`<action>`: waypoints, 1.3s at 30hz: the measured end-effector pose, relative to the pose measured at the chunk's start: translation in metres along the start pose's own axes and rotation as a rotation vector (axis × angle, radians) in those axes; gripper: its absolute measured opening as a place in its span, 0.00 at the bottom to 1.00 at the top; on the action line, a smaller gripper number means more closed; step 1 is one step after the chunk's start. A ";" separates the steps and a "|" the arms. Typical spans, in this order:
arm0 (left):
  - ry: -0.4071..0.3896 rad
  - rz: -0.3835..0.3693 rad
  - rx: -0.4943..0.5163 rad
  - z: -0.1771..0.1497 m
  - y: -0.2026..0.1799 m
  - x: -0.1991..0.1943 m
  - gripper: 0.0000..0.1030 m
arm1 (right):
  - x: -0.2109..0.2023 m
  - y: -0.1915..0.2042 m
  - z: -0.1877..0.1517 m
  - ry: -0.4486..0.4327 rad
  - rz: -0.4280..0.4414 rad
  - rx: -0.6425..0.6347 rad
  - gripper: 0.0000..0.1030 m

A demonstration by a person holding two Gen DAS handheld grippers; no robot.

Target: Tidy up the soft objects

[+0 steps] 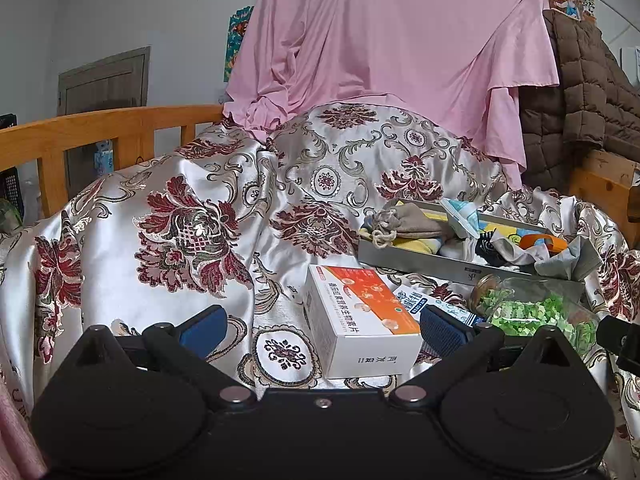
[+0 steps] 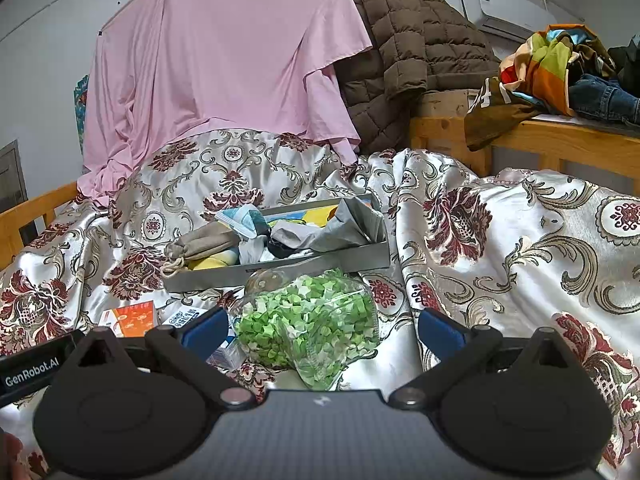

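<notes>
A grey box (image 1: pixel 424 258) (image 2: pixel 280 274) on the floral satin bedspread holds soft things: a beige drawstring pouch (image 1: pixel 400 220) (image 2: pixel 204 245), grey cloth (image 2: pixel 352 226), socks and a small packet (image 2: pixel 244 220). My left gripper (image 1: pixel 320 328) is open and empty, its fingers either side of a white and orange carton (image 1: pixel 360 320). My right gripper (image 2: pixel 322 330) is open and empty, its fingers either side of a clear jar of green paper stars (image 2: pixel 312 320), which also shows in the left wrist view (image 1: pixel 532 312).
A blue and white carton (image 1: pixel 424 300) lies between the orange carton and the jar. A pink sheet (image 2: pixel 224 60) and brown quilted jacket (image 2: pixel 416 52) hang behind. Wooden bed rails (image 1: pixel 100 132) (image 2: pixel 560 140) border the bed; clothes (image 2: pixel 560 68) pile on the right one.
</notes>
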State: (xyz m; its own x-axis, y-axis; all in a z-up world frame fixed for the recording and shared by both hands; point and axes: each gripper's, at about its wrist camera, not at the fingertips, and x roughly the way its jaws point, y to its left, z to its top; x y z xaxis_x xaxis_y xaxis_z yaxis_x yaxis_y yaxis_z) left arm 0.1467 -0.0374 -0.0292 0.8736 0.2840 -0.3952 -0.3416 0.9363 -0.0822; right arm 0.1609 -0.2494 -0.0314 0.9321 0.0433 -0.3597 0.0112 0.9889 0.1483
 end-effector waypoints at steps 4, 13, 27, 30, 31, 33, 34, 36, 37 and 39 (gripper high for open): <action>0.000 0.000 0.000 0.000 0.000 0.000 0.99 | 0.000 0.000 0.000 0.000 -0.001 -0.001 1.00; 0.000 0.000 0.000 0.000 0.000 0.000 0.99 | 0.000 0.000 0.000 0.000 0.000 -0.001 1.00; 0.003 0.001 0.000 0.000 0.001 0.000 0.99 | 0.000 0.000 0.000 0.001 0.000 0.000 1.00; 0.003 0.001 0.000 0.000 0.001 0.000 0.99 | 0.000 0.000 0.000 0.001 0.000 -0.001 1.00; 0.003 0.001 0.000 0.000 0.001 0.000 0.99 | 0.000 0.000 0.000 0.001 0.000 -0.001 1.00; 0.003 0.001 0.000 0.000 0.001 0.000 0.99 | 0.000 0.000 0.000 0.001 0.000 -0.001 1.00; 0.003 0.001 0.000 0.000 0.000 0.000 0.99 | 0.000 0.000 0.000 0.001 0.000 -0.001 1.00; 0.003 0.003 0.000 0.000 0.000 0.000 0.99 | 0.000 0.000 0.000 0.001 0.000 -0.001 1.00; 0.002 0.005 0.000 0.000 0.001 0.000 0.99 | 0.000 0.000 0.000 0.001 0.000 -0.001 1.00; 0.006 0.013 -0.005 0.000 0.003 0.001 0.99 | 0.000 0.000 0.000 0.001 0.000 0.000 1.00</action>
State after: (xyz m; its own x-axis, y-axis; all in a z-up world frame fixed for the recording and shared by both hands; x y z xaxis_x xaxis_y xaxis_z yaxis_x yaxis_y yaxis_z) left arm 0.1466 -0.0348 -0.0301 0.8671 0.2946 -0.4017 -0.3542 0.9316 -0.0812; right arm 0.1609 -0.2495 -0.0315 0.9316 0.0433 -0.3610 0.0115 0.9889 0.1482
